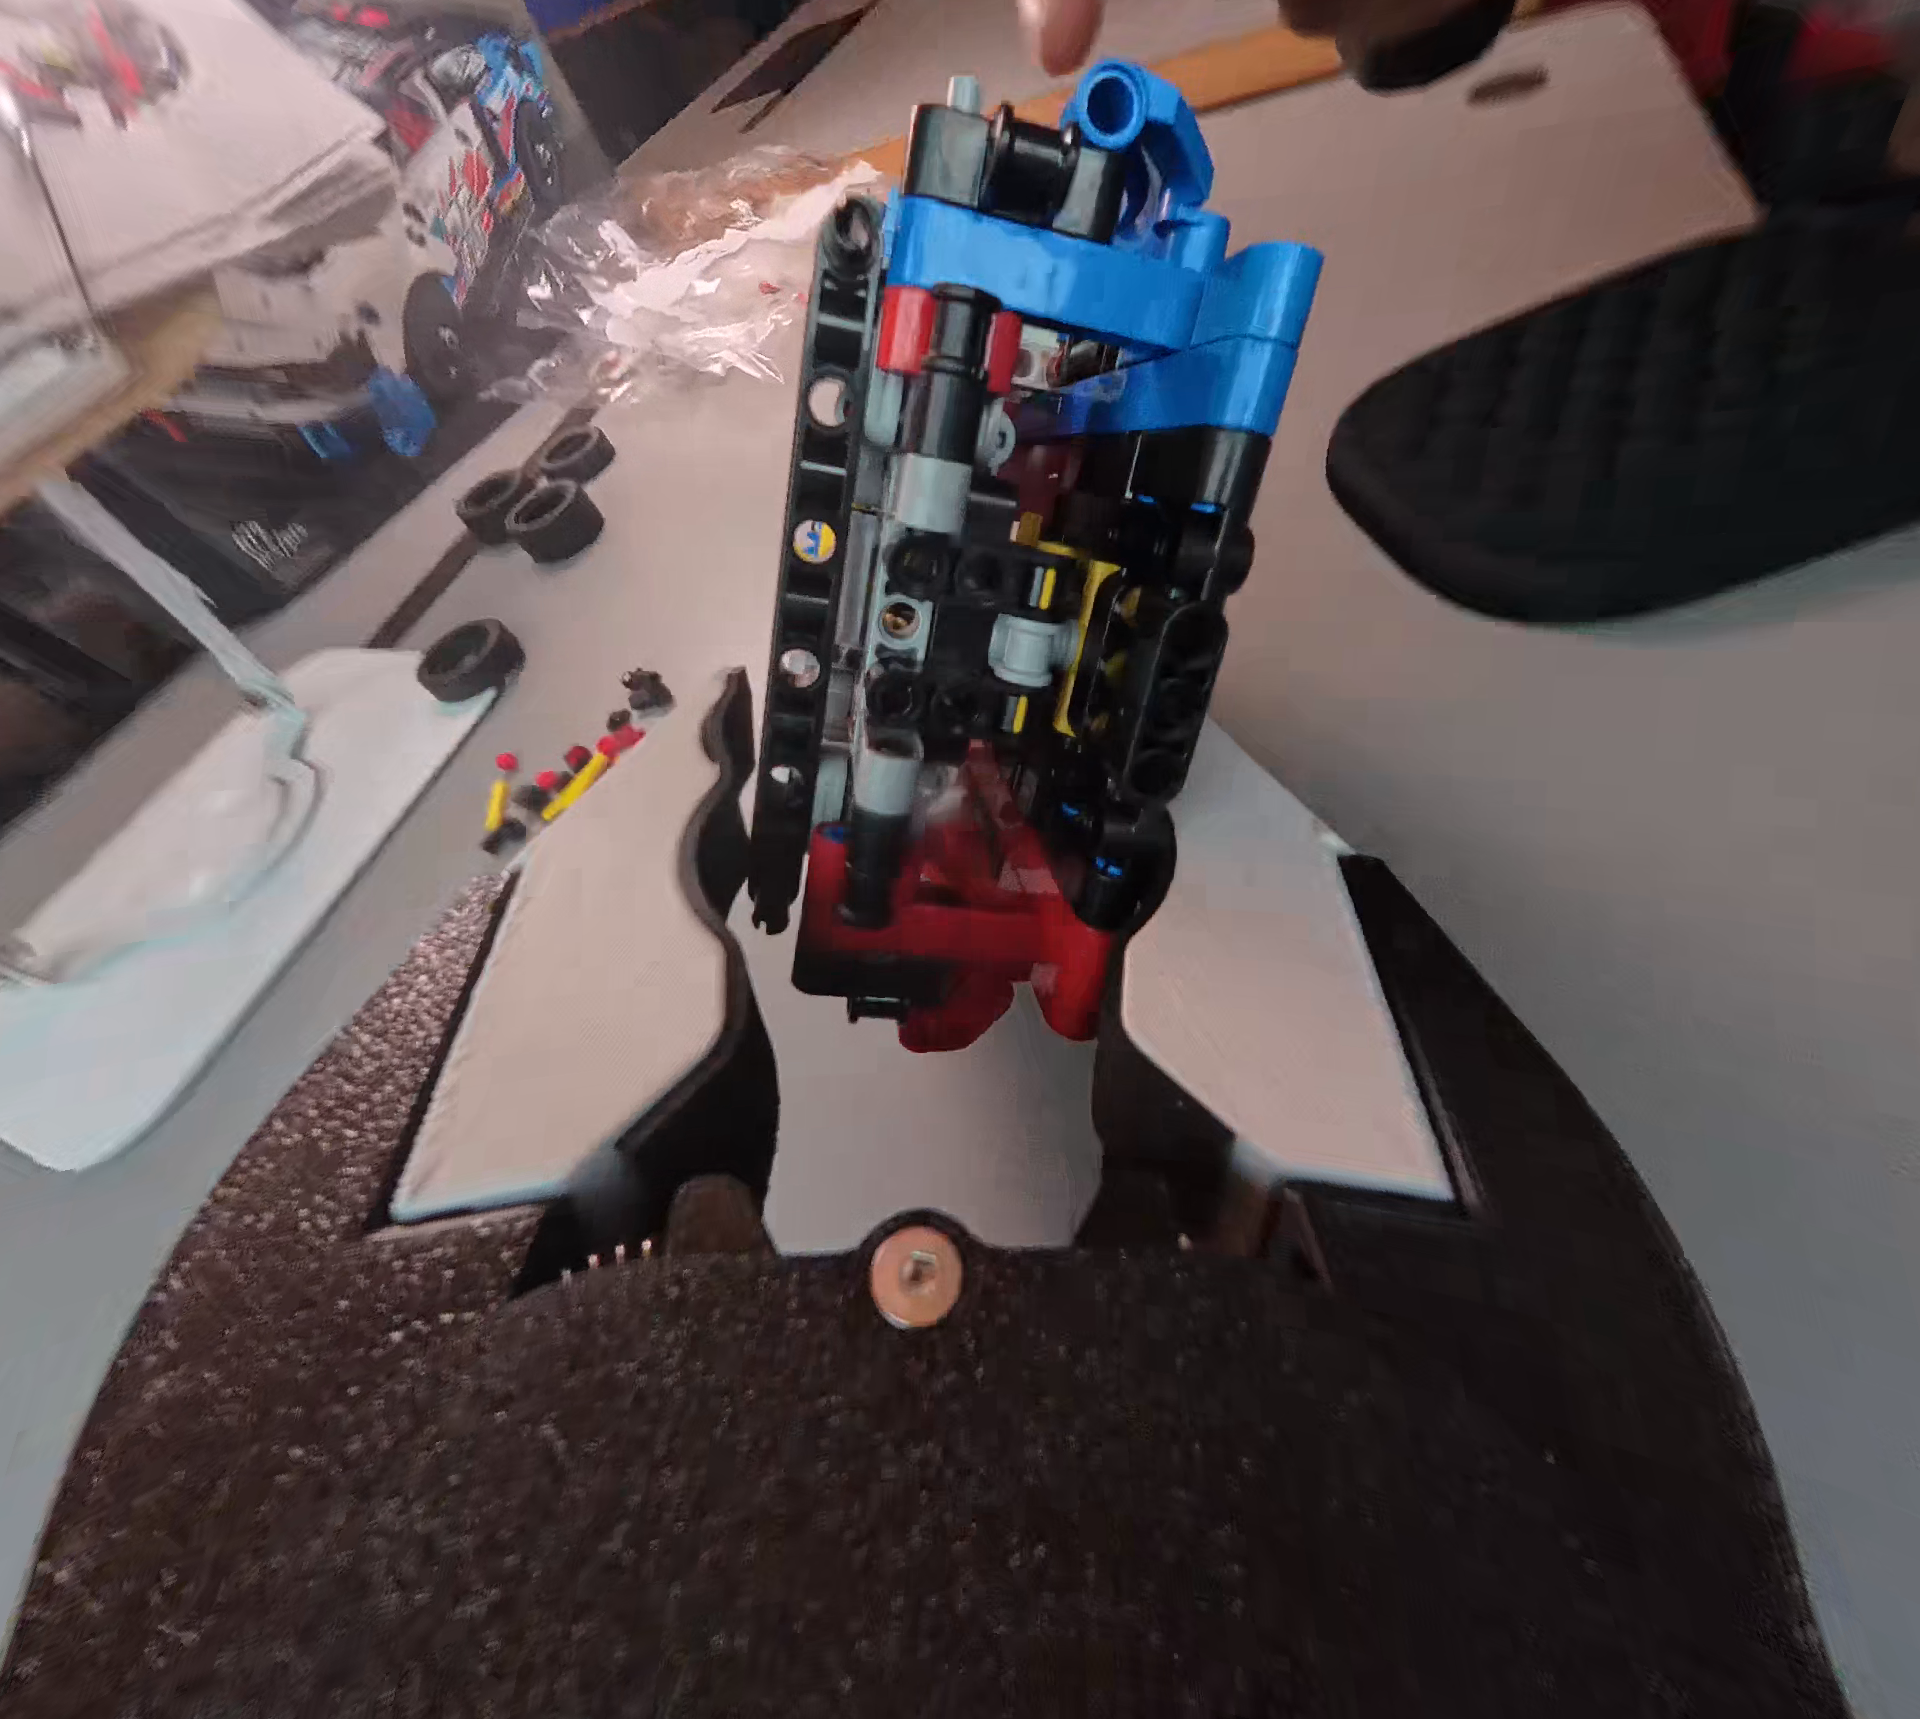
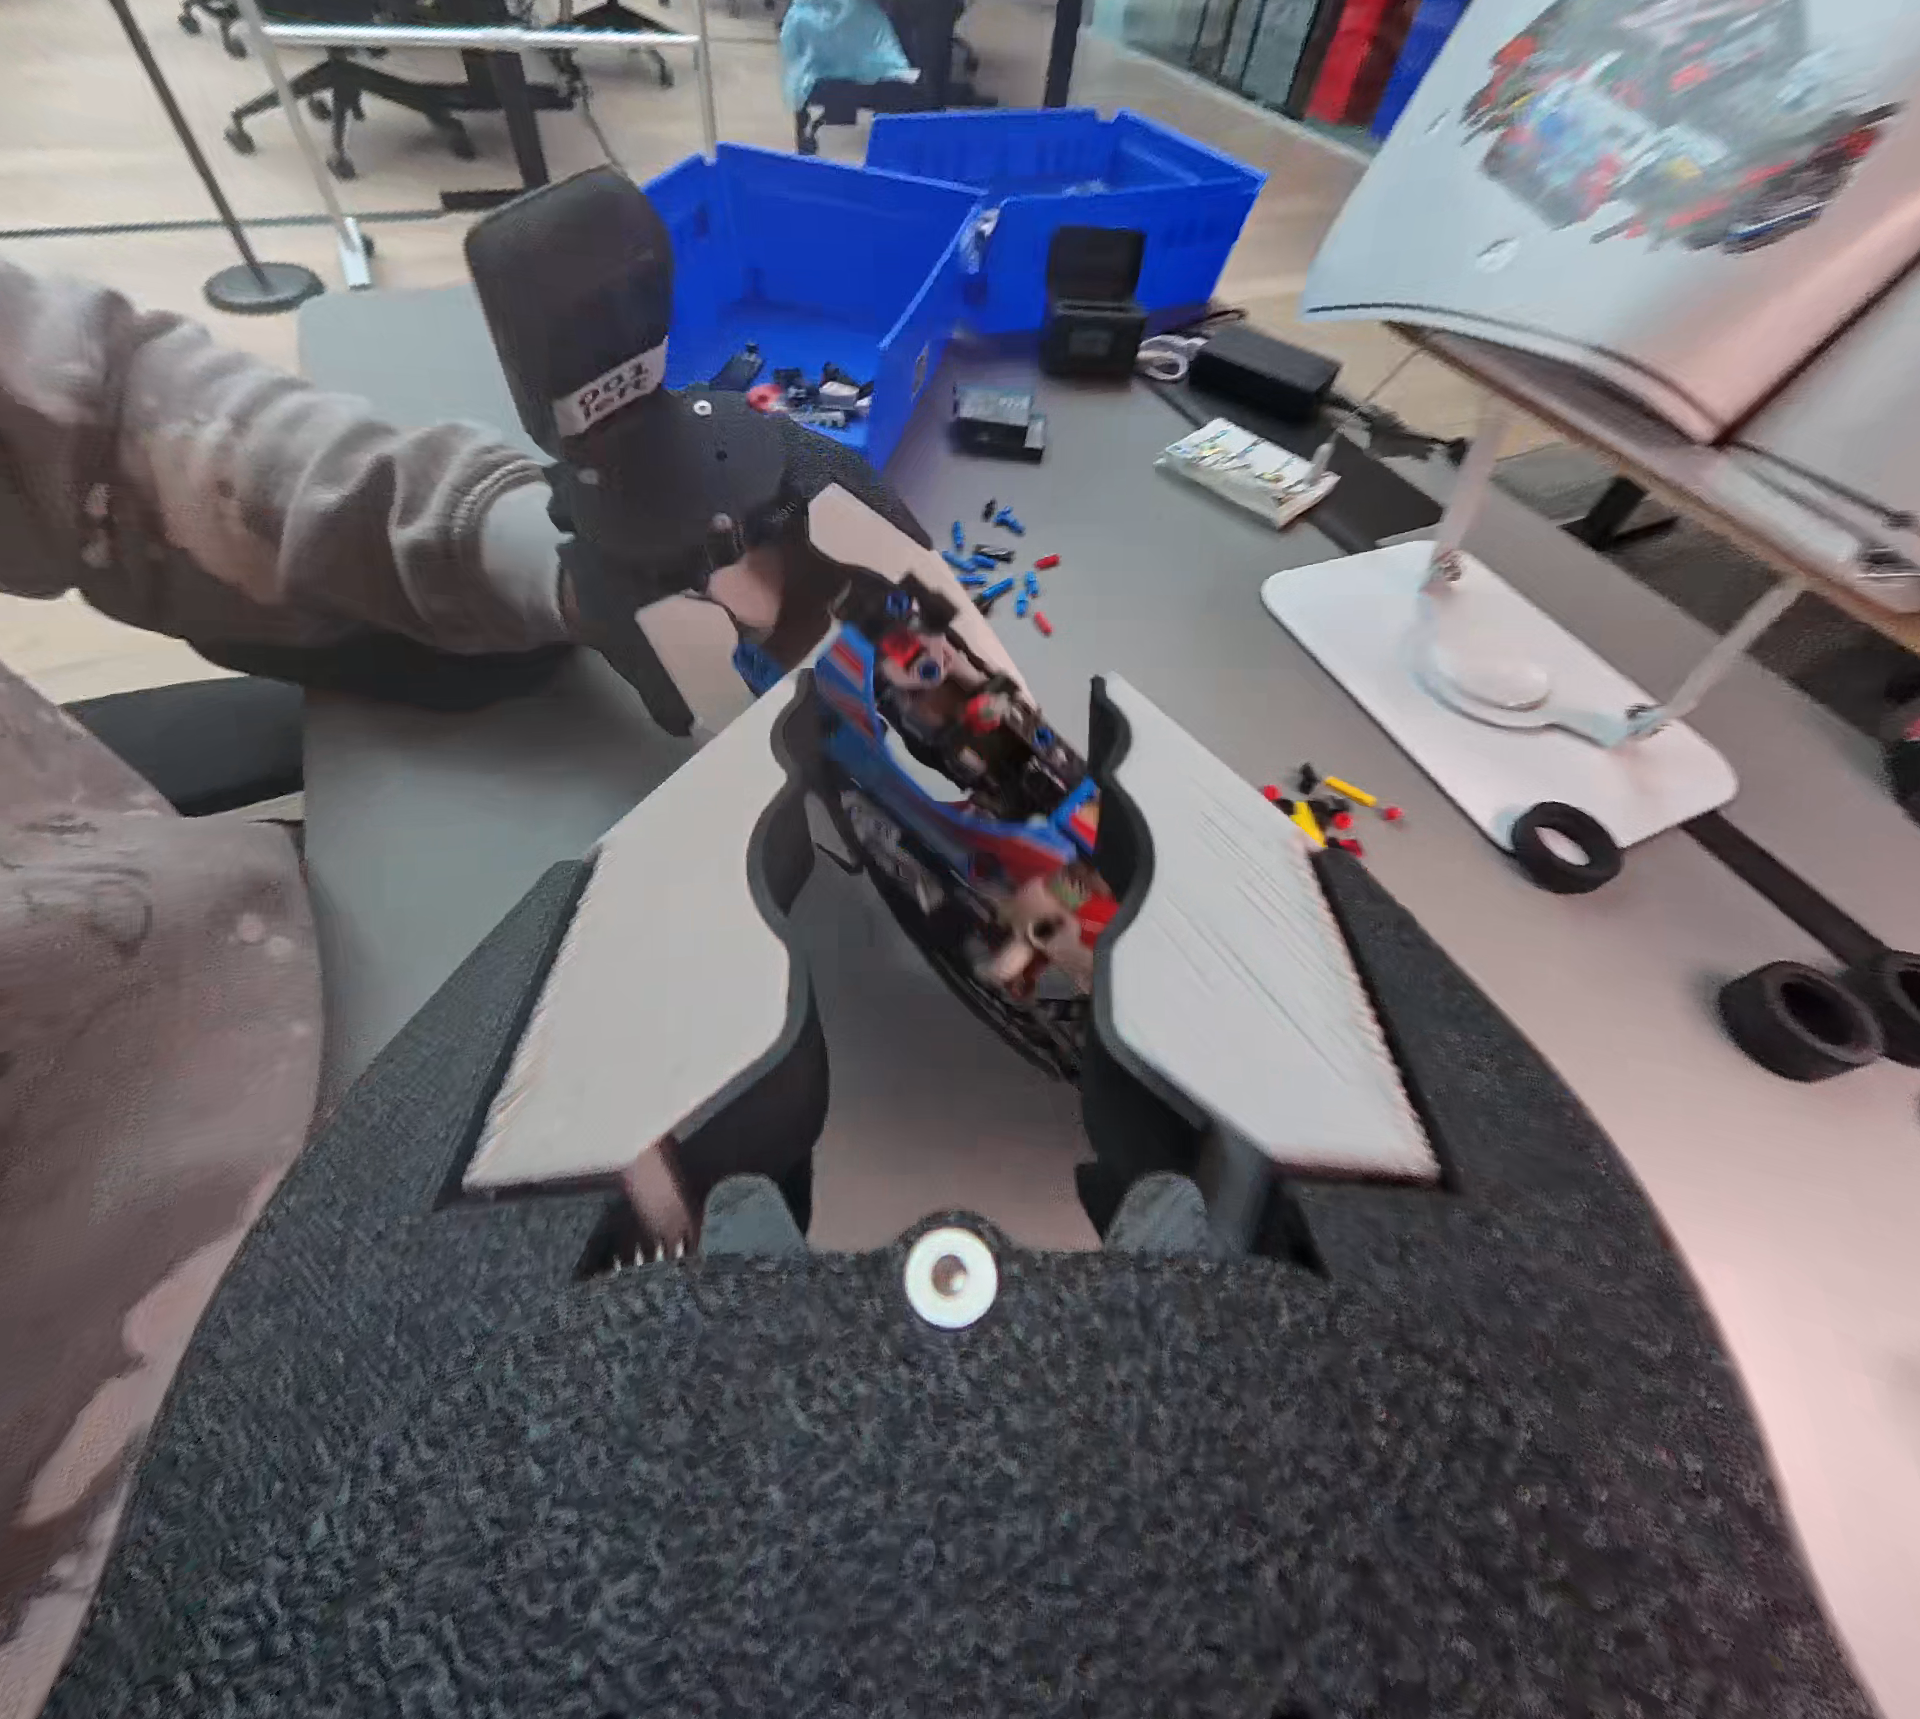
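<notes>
both tongs: left tongs (image 1: 940,848) pinching a brick-built model (image 1: 1023,547); right tongs (image 2: 951,786) spread around it

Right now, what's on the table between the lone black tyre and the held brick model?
Left wrist view: small red, yellow and black pins lie between tyre and model.

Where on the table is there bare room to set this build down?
Bare grey table lies between the blue pins and the stand base. It is crowded by the tyres and by the red and yellow pins. The left gripper holds the build.
</notes>
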Tool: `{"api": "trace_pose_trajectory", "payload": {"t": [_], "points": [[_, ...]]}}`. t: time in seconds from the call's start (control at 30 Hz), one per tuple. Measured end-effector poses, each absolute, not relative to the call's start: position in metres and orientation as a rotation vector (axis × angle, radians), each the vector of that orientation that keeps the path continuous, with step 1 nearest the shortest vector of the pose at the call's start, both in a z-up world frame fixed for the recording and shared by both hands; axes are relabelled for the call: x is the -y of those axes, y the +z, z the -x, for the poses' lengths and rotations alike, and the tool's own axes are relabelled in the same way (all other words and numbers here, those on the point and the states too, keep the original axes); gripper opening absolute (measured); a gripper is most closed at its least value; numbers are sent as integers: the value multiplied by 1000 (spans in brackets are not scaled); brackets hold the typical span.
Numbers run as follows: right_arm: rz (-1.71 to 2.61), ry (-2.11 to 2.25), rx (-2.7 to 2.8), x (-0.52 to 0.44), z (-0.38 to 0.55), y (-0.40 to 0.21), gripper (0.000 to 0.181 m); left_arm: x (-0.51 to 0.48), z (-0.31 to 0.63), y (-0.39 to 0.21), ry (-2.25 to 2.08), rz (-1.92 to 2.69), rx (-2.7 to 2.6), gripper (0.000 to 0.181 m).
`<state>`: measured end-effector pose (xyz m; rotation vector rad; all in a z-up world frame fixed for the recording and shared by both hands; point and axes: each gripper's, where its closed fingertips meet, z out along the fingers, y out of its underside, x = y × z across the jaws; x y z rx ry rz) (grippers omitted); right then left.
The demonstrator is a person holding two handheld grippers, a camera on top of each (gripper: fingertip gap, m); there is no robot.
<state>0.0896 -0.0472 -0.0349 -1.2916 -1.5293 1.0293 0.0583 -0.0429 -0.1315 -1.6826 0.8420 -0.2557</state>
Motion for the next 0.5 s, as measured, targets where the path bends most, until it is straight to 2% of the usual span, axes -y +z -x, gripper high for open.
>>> {"api": "trace_pose_trajectory", "payload": {"t": [0.1, 0.27, 0.43, 0.5], "points": [[1292, 916, 1462, 10, -108, -45, 63, 33, -40, -116, -729, 1822, -432, 70], [1384, 666, 1465, -24, -115, -107, 87, 24, -23, -130, -1335, 1903, 120, 71], [1251, 440, 1586, -1, -88, -130, 97, 23, -34, -141, -1584, 1877, 378, 70], [1214, 346, 1659, 4, -80, -140, 88, 23, -40, -139, -1654, 1850, 429, 67]]}}
